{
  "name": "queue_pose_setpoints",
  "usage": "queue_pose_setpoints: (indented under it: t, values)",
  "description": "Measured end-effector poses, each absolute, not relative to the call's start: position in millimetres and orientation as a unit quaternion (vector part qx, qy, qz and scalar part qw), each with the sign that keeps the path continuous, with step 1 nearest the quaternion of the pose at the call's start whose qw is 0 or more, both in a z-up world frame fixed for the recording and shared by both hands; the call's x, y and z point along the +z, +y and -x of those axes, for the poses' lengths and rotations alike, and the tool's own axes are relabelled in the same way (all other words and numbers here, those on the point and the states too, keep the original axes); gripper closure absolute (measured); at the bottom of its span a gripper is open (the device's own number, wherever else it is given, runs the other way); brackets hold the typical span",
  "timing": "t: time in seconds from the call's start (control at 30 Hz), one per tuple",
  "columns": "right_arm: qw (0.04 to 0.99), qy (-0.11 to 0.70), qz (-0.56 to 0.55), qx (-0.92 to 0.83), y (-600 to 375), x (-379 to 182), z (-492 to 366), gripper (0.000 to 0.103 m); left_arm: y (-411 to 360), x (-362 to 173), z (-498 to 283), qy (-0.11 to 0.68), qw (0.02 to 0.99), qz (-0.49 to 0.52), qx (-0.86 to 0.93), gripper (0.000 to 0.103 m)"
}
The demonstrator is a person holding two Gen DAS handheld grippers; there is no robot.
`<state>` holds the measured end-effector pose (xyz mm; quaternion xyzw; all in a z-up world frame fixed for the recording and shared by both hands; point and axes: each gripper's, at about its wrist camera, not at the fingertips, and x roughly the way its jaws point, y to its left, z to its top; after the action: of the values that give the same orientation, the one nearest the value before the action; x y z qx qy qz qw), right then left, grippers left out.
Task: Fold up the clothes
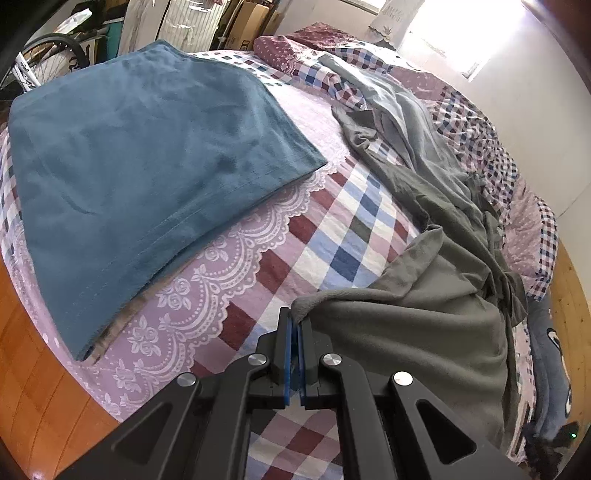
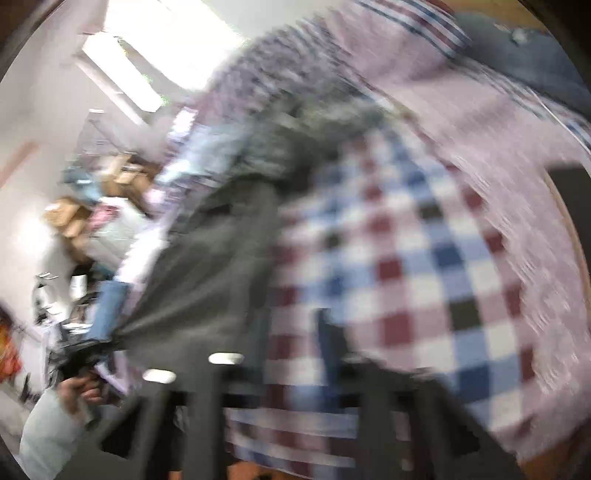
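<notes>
Left wrist view, nearest: left gripper (image 1: 295,325), jaws pinched on a corner of the grey garment (image 1: 424,302), likely to lift or draw that edge. Garment trails rumpled across the checked bedspread (image 1: 332,240) toward the far pillows. Beyond, left: teal cloth (image 1: 147,158), flat, squared, apparently folded. Right gripper (image 2: 291,369): blurred, jaw state cannot be told. Containers: cardboard boxes (image 1: 255,22), contents unseen.

Grey garment (image 1: 424,325) — checked bedsheet (image 1: 332,240)
</notes>
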<state>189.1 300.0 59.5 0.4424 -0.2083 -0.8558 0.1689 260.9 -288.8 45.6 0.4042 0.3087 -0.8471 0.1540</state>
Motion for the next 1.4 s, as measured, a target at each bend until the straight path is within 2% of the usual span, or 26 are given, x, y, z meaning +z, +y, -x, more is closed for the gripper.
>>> queue_pose_setpoints:
  t: [0.23,0.5,0.73,0.97,1.07,1.27,1.3,1.37,1.4]
  values:
    - [0.191,-0.075,-0.494,-0.845,237.4,40.7,-182.8,0.102,-267.7,51.0,-250.5,0.260,0.140,-0.412,-0.862,0.102]
    - [0.219,0.101,-0.411,-0.879,129.3,51.8,-204.0,0.102,-254.8,51.4,-243.3,0.237,0.128,-0.420,-0.867,0.102]
    - [0.224,0.192,-0.407,-0.864,78.7,26.8,-209.9,0.102,-257.2,48.0,-241.8,0.237,0.132,-0.425,-0.864,0.102]
    - [0.227,0.229,-0.394,-0.861,74.4,27.1,-216.1,0.102,-262.0,42.7,-239.4,0.244,0.139,-0.431,-0.857,0.102]
    - [0.262,0.214,-0.396,-0.854,74.8,33.0,-218.9,0.102,-261.2,41.8,-237.9,0.242,0.141,-0.433,-0.857,0.102]
    - [0.376,0.048,-0.386,-0.841,134.8,74.4,-216.9,0.097,-264.9,39.5,-238.2,0.239,0.145,-0.435,-0.856,0.102]
    - [0.372,0.008,-0.382,-0.846,154.5,80.7,-210.9,0.096,-266.4,38.9,-238.9,0.241,0.147,-0.435,-0.855,0.102]
    - [0.332,-0.076,-0.377,-0.862,202.0,87.5,-193.5,0.084,-269.5,38.0,-240.3,0.246,0.150,-0.434,-0.854,0.102]
    - [0.307,-0.111,-0.377,-0.867,223.3,87.1,-185.6,0.082,-270.9,37.6,-240.7,0.250,0.151,-0.433,-0.853,0.102]
